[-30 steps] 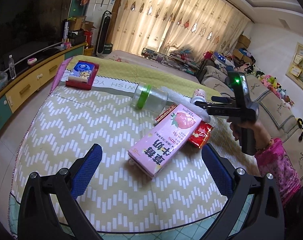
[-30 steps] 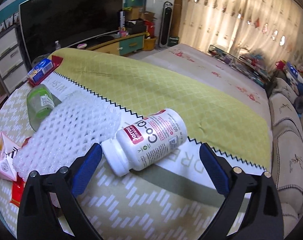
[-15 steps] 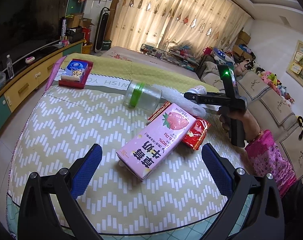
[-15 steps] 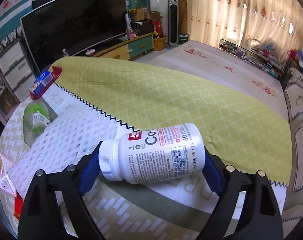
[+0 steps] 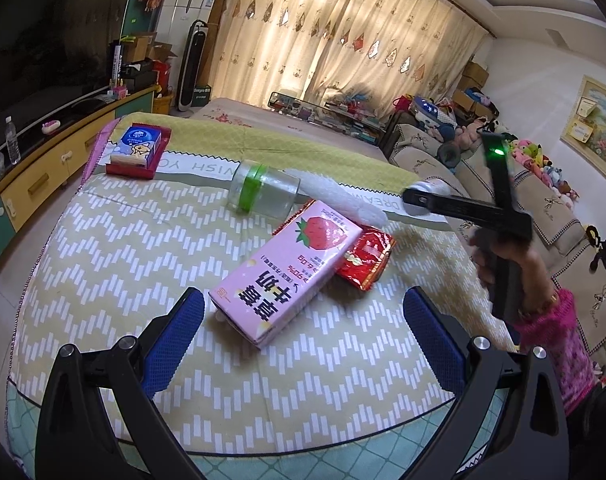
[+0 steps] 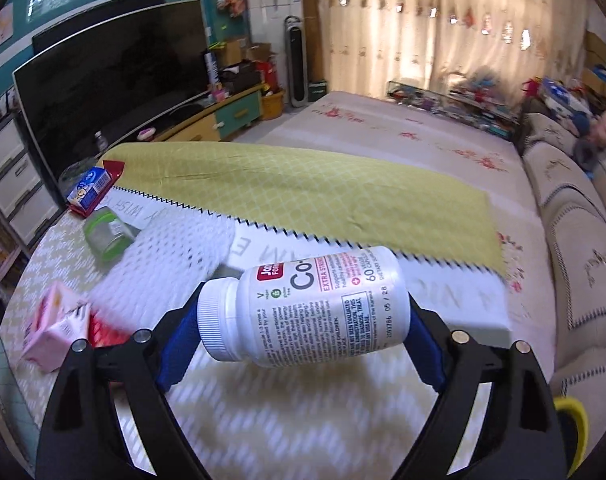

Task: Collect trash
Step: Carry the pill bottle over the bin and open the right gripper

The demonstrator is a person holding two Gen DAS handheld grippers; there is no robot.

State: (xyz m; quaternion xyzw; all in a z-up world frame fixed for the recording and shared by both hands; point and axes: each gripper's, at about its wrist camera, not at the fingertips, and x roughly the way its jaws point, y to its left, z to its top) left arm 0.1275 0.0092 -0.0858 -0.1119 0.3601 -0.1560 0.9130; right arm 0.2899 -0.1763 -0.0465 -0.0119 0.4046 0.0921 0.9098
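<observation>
My right gripper [image 6: 299,332] is shut on a white pill bottle [image 6: 303,312] and holds it sideways above the table; the gripper also shows in the left wrist view [image 5: 419,200]. My left gripper [image 5: 303,332] is open and empty, just in front of a pink strawberry milk carton [image 5: 287,272] lying flat. A red foil wrapper [image 5: 367,256] lies partly under the carton. A clear jar with a green band [image 5: 263,192] lies on its side beside white foam netting [image 5: 339,196].
A tissue pack in a red tray [image 5: 137,150] sits at the table's far left corner. A TV cabinet [image 5: 43,168] stands left, a sofa with toys [image 5: 543,208] right. A yellow rim [image 6: 571,432] shows at the lower right of the right wrist view.
My right gripper closed on the pill bottle and lifted it off the table. My left gripper drew back slightly and stayed open.
</observation>
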